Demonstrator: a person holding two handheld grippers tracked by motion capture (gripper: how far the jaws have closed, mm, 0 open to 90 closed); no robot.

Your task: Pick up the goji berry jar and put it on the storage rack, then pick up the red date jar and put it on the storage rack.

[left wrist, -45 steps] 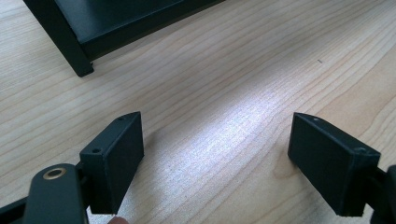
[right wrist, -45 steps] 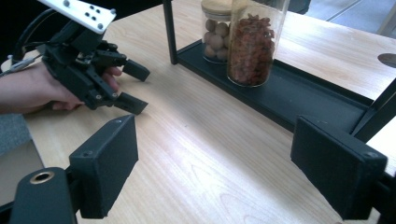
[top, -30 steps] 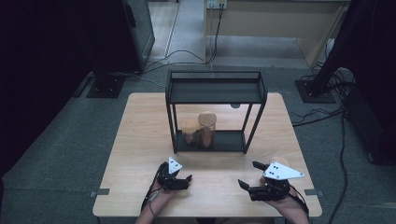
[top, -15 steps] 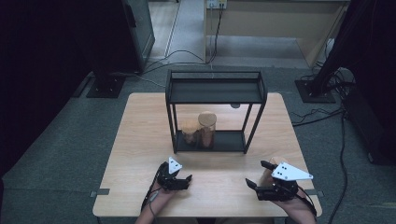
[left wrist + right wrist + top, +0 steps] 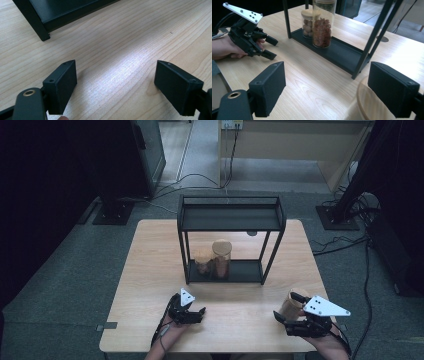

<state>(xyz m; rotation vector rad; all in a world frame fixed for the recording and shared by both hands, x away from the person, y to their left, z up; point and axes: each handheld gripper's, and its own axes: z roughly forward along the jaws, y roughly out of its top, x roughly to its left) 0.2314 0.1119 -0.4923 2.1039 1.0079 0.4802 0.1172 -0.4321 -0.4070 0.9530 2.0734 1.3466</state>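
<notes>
Now, jar by the right gripper: a jar with a wooden lid (image 5: 291, 304) stands on the table, between the two spread jaws of the right gripper (image 5: 286, 307); in the right gripper view its lid (image 5: 372, 106) sits low, just inside the right-hand jaw, and I cannot tell whether that jaw touches it.
Right gripper fingers: spread wide, nothing clamped; the left-hand jaw stands well apart from the jar.
Left gripper fingers: the left gripper (image 5: 199, 312) has its jaws spread wide over bare wood, with nothing between them; in the left gripper view the gripper (image 5: 115, 82) faces the tabletop close up.
Beyond the left fingers: the foot and bottom rail of the black rack (image 5: 42, 25) lie ahead and to the left-hand side.
Beyond the right fingers: the left gripper (image 5: 269, 47) and the hand (image 5: 227, 47) holding it show at the far left-hand side, well apart.
Rack: a black metal rack (image 5: 230, 217) stands on the table ahead of both grippers, with a top shelf and a bottom shelf.
Jars on the bottom shelf: a tall jar (image 5: 221, 260) of reddish-brown pieces and a short jar (image 5: 202, 263) of rounder pieces stand upright, just beside each other; both have wooden lids.
Table: a light wooden table (image 5: 150, 270) on a grey floor.
</notes>
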